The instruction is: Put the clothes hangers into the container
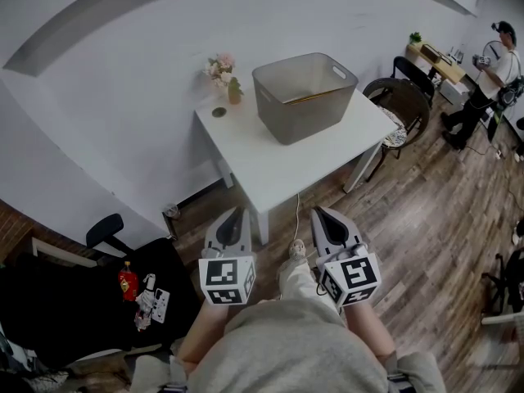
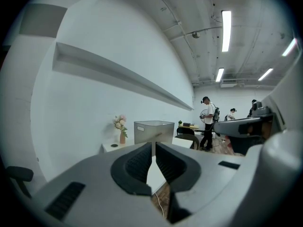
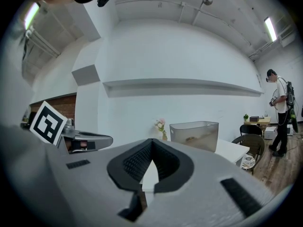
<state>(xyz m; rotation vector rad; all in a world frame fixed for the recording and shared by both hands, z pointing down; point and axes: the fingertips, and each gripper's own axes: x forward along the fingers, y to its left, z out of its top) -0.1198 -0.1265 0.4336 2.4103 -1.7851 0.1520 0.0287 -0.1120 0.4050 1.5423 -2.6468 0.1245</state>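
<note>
Grey plastic bin (image 1: 282, 117): stands upright on the far half of the white table (image 1: 254, 154), open at the top, so things can be dropped in from above
Hanger (image 1: 315, 97): a thin golden-brown strip lies slanted inside the bin near its far wall; most likely a clothes hanger already put in, though too small to be sure
Other hangers: none to be seen on the table or in either tool
Left gripper (image 2: 154, 148): jaws together with nothing between them, only a sliver of table showing past the pads; held low in front of the body, pointing at the table
Right gripper (image 3: 151, 145): jaws together at the tips and empty as well; level with the left one and near it, well apart from the bin
Why held so: both tools are drawn in close to the waist, which looks like a resting pose between steps, not a reach
Flowers (image 1: 223, 70): a small vase at the table's back left corner, just beside the bin but not touching it, out of the way of a drop from the front
Chair (image 1: 401, 105): at the table's right end, off to the side of the way to the bin
Stage: as I judge it, either the job is done or more hangers must be fetched from somewhere out of sight
Next move: if another hanger turns up, the jaws must part first, then clamp on it and carry it over the bin's rim
Risk: a long hanger could catch on the rim or knock the vase
</note>
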